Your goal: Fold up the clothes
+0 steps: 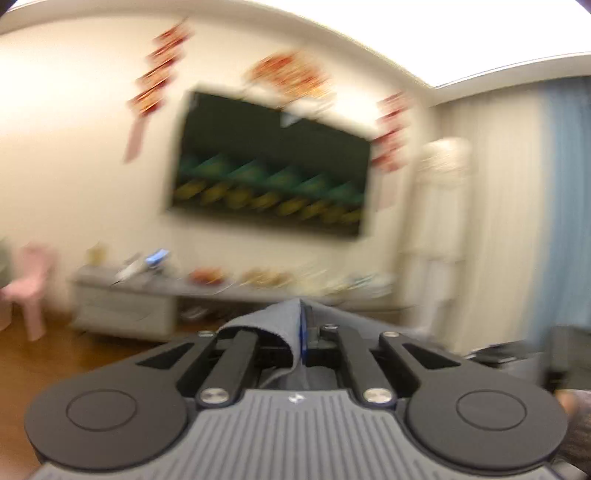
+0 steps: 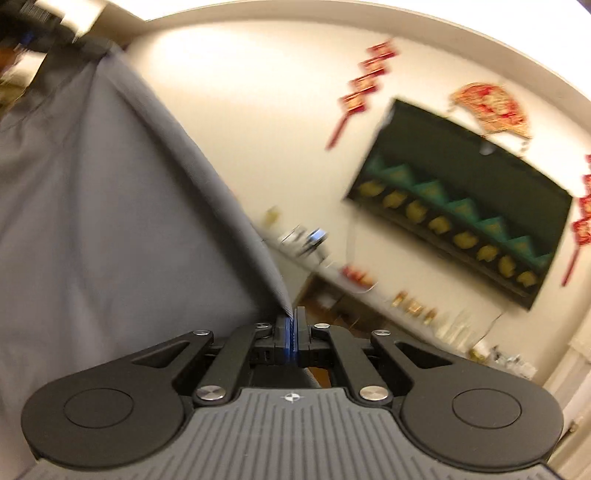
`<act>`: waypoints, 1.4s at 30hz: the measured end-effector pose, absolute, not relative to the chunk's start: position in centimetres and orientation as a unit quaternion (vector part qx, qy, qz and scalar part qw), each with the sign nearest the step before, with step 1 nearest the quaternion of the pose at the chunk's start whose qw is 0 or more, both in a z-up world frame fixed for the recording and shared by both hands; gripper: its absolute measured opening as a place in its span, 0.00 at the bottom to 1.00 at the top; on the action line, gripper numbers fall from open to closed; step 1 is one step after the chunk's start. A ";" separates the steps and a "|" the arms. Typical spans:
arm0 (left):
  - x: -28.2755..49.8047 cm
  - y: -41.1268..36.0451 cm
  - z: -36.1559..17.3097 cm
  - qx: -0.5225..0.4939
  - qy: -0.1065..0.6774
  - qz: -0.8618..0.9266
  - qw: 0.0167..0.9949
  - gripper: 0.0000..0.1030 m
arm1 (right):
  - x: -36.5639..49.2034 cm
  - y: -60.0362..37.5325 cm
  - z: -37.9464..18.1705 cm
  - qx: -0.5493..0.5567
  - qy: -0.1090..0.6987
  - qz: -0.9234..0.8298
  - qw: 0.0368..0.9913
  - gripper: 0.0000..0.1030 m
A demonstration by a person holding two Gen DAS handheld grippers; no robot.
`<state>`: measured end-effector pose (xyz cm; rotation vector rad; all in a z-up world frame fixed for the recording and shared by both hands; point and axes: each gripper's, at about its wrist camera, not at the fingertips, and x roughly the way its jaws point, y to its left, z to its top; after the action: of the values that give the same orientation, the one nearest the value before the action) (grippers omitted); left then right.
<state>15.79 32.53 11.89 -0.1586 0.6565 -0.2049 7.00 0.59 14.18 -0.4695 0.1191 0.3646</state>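
Note:
A grey garment [image 2: 92,206] hangs in the air and fills the left half of the right wrist view, stretched up toward the top left corner. My right gripper [image 2: 293,325] is shut on its lower corner, with the cloth pinched between the blue pads. In the left wrist view, my left gripper [image 1: 303,332] is shut on another edge of the grey garment [image 1: 266,325], which folds over the left finger. Both views are blurred by motion. The other gripper [image 2: 33,26] shows dimly at the top left of the right wrist view.
Ahead is a cream wall with a dark television [image 1: 269,162], red hanging ornaments [image 1: 159,70] and a low grey cabinet [image 1: 125,295] cluttered with small items. A pink chair [image 1: 26,284] stands at the left on a wooden floor. Curtains [image 1: 535,221] hang at the right.

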 end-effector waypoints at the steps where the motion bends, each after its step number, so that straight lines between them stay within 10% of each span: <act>1: 17.5 32.6 12.7 -0.073 0.318 -0.079 0.942 0.11 | 10.1 1.3 14.5 -0.235 0.070 0.162 0.956 0.07; 4: 22.6 32.8 15.0 -0.061 0.306 -0.018 0.950 0.20 | 18.3 0.7 12.2 -0.241 0.184 0.104 0.947 0.54; 9: 13.6 37.0 8.5 -0.198 0.287 -0.078 0.934 0.66 | 14.0 -11.3 8.9 -0.097 0.244 0.118 0.958 0.75; 24: 1.8 32.2 -3.1 -0.169 0.467 -0.105 0.862 0.96 | -6.4 -23.6 -0.6 -0.085 0.349 0.167 0.918 0.92; 28: 2.6 30.1 -3.6 -0.136 0.469 -0.103 0.866 0.76 | -7.1 -20.5 -2.3 -0.165 0.356 0.209 0.896 0.92; 30: 3.0 29.4 -3.7 -0.121 0.467 -0.104 0.870 0.26 | -7.7 -19.8 -3.0 -0.197 0.356 0.213 0.888 0.92; 32: 3.7 28.6 -3.0 -0.102 0.457 -0.108 0.877 0.10 | -7.1 -19.4 -3.0 -0.212 0.358 0.206 0.885 0.87; 34: 2.4 28.7 0.7 -0.073 0.395 -0.110 0.909 0.08 | -6.8 -20.3 -2.8 -0.207 0.362 0.183 0.890 0.25; 35: 1.3 29.0 3.2 -0.065 0.350 -0.114 0.927 0.07 | -6.6 -20.9 -2.7 -0.203 0.364 0.170 0.893 0.16; 39: -3.8 32.8 9.7 -0.028 0.219 -0.105 0.970 0.10 | -5.9 -22.9 -2.4 -0.185 0.368 0.117 0.904 0.10; 42: -1.7 35.7 4.5 0.019 0.398 -0.031 0.917 0.27 | -5.7 -24.1 -2.5 -0.177 0.372 0.089 0.907 0.07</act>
<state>-1.74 35.68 4.48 0.0386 0.8183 -0.0640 -5.69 -24.08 -2.46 -0.3652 0.7683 0.1835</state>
